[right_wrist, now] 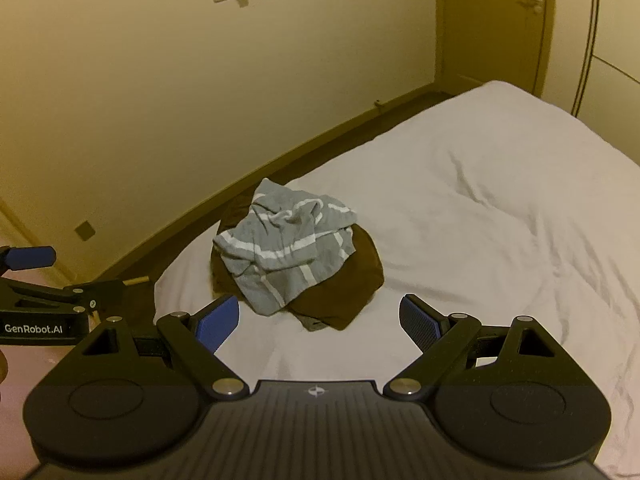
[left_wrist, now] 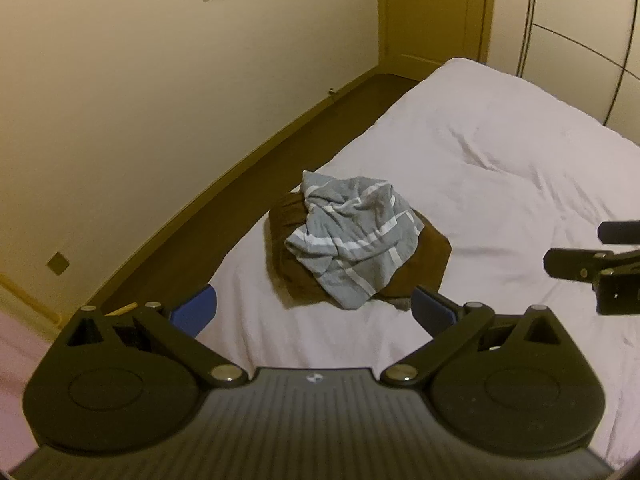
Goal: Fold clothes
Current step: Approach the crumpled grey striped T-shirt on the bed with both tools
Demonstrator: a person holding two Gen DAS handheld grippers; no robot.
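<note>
Blue pads on the left gripper [left_wrist: 314, 310] sit spread wide at the bottom of the left wrist view, gripping nothing, hovering over the white bed [left_wrist: 500, 168]. Just above it, mid-frame, a crumpled grey striped shirt [left_wrist: 352, 236] lies on a brown garment [left_wrist: 424, 264] near the bed's left edge. The right gripper [left_wrist: 600, 252] pokes in at the right edge; can't tell its opening from here. Cream wall [left_wrist: 160, 100] upper left, door [left_wrist: 436, 12] at the top.

Right wrist view: right gripper [right_wrist: 320, 320] also wide open and empty at the bottom, the clothes pile just above it, slightly left of centre. The left gripper shows at the left edge. Dark floor [right_wrist: 320, 144] runs between bed and wall.
</note>
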